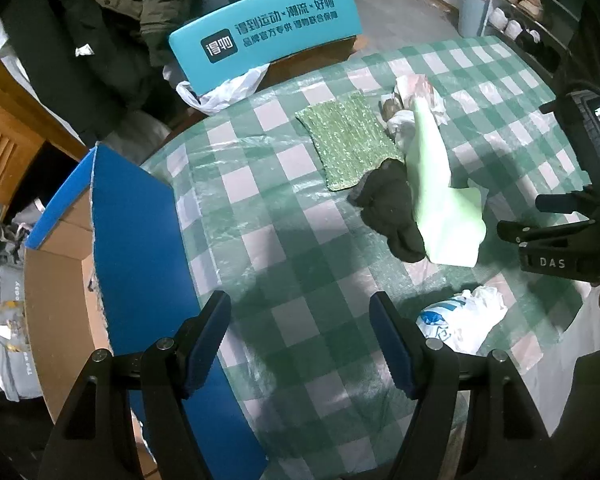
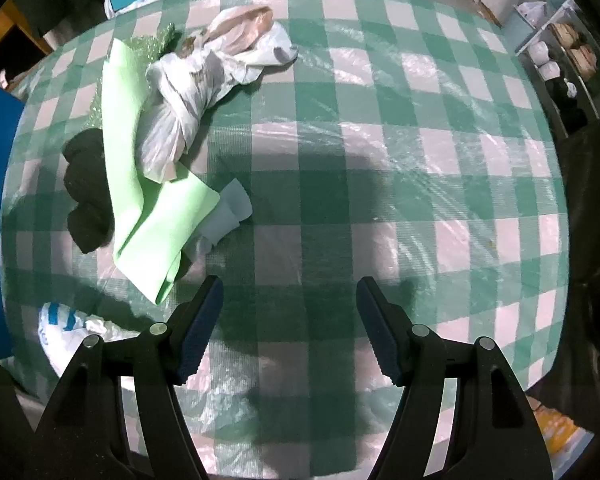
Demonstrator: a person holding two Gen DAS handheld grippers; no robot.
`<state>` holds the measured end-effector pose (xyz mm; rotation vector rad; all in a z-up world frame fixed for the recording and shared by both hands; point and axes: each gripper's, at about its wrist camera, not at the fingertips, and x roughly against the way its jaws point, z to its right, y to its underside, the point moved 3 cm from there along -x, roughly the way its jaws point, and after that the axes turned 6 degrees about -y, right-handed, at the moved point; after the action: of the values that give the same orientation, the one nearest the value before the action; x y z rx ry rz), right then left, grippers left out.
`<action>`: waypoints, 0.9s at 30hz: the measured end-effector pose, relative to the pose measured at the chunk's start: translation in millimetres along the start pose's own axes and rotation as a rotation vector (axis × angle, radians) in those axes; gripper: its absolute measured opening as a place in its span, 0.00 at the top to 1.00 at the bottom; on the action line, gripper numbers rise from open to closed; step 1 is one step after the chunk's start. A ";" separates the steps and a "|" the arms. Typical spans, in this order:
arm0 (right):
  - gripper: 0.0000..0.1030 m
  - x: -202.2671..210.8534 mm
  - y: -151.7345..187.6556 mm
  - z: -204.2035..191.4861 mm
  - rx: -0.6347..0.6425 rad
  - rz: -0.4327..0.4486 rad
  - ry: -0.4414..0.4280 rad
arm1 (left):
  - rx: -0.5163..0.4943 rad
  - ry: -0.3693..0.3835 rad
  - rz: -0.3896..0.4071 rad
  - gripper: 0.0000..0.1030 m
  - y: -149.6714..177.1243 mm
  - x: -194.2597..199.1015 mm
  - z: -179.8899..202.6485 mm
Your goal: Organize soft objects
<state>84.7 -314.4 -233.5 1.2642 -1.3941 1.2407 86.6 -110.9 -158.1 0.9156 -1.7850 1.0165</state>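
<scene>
At the left edge of the table stands an open cardboard box with blue flaps, nothing soft visibly in it yet (its floor is mostly out of sight); the left hand-held gripper hangs over that side with its jaws apart and nothing between them; beyond it, toward the far edge, a green knitted cloth lies flat; touching its near corner sits a dark bundled cloth, and a pale green sheet lies partly over that; a crumpled white plastic bag rests against the sheet's far side; near the table's near edge a second white bag with blue print lies alone; the right hand-held gripper hovers over bare checked cloth, jaws wide and empty. By my reading, the sorting has barely begun; every soft item still waits on the table.
</scene>
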 end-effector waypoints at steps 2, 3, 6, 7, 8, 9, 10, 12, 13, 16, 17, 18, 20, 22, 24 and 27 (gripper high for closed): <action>0.33 -5.0 -0.3 -1.0 0.006 -0.002 -0.004 | -0.003 0.000 -0.003 0.29 -0.1 -1.2 0.7; 0.33 -7.4 -1.0 -1.7 0.008 -0.005 -0.003 | -0.003 0.001 -0.004 0.29 -0.3 -1.6 0.7; 0.33 -13.7 0.2 -1.8 0.007 -0.009 -0.009 | -0.004 0.006 -0.007 0.29 -1.2 -2.6 1.6; 0.33 -15.1 0.4 -2.3 0.006 -0.008 -0.017 | -0.004 0.007 -0.009 0.29 -1.7 -3.4 1.8; 0.33 -16.0 0.1 -4.0 0.005 -0.007 -0.023 | -0.003 0.008 -0.011 0.29 -2.0 -3.9 2.0; 0.33 -16.3 0.0 -5.1 0.005 -0.005 -0.030 | -0.002 0.009 -0.011 0.29 -2.0 -4.0 2.3; 0.33 -16.1 -0.1 -6.1 0.005 -0.001 -0.038 | -0.001 0.011 -0.013 0.29 -2.5 -4.9 2.5; 0.33 -16.9 -0.1 -11.3 0.005 0.006 -0.048 | 0.000 0.017 -0.017 0.29 -2.7 -6.1 3.5; 0.33 -16.4 -0.5 -16.6 0.005 0.009 -0.051 | 0.000 0.019 -0.018 0.29 -2.8 -6.6 4.1; 0.33 -16.5 -2.8 -20.9 0.005 0.016 -0.062 | -0.004 0.024 -0.021 0.29 -2.5 -7.9 5.6; 0.33 -16.5 -4.9 -23.1 0.005 0.017 -0.064 | -0.006 0.026 -0.022 0.29 -2.3 -8.4 6.4; 0.33 -16.7 -5.8 -24.5 0.005 0.019 -0.066 | -0.007 0.028 -0.023 0.29 -2.4 -8.9 6.5; 0.33 -16.8 -7.4 -28.5 0.003 0.017 -0.069 | -0.008 0.029 -0.025 0.29 -2.4 -10.0 6.7; 0.33 -14.8 -9.5 -26.2 -0.003 0.020 -0.068 | -0.006 0.035 -0.029 0.29 -2.4 -11.9 6.6; 0.33 -13.7 -21.7 -23.0 -0.016 0.026 -0.070 | -0.005 0.035 -0.036 0.29 -2.2 -14.1 6.3; 0.33 -10.8 -23.7 -18.3 -0.020 0.022 -0.066 | 0.000 0.042 -0.042 0.29 -2.7 -15.4 6.1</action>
<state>109.0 -294.6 -238.7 1.2893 -1.4679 1.2069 92.6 -114.8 -173.3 0.9219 -1.7240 1.0024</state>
